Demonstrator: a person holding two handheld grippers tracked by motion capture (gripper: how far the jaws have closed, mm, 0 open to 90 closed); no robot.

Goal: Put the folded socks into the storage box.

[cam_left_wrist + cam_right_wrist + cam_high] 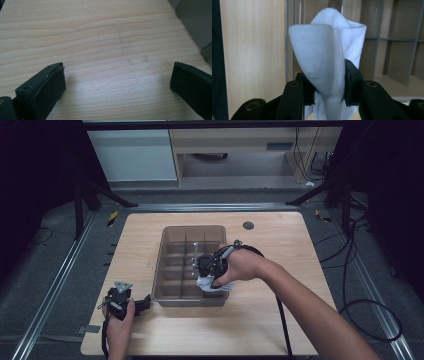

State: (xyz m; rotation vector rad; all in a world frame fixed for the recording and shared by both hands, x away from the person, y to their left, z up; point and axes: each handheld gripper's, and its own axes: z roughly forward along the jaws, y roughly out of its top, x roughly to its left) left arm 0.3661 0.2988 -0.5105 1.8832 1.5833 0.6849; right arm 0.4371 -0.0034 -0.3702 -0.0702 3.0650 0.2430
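A rolled white sock (329, 55) is pinched between the two black jaws of my right gripper (329, 86), which is shut on it. From above, that right gripper (209, 279) hangs over the near right corner of a grey divided bin (165, 255), with the white sock (212, 284) bulging below the hand. My left gripper (145, 303) rests on the table to the left of the bin's front corner. Its jaws stand wide open over bare wood (112, 57), nothing between them.
The bin holds several empty compartments (402, 62) split by thin walls. A small dark disc (248, 225) lies on the table behind the bin. The wooden table (280, 320) has free room right of and in front of the bin. Cables trail on the floor at right.
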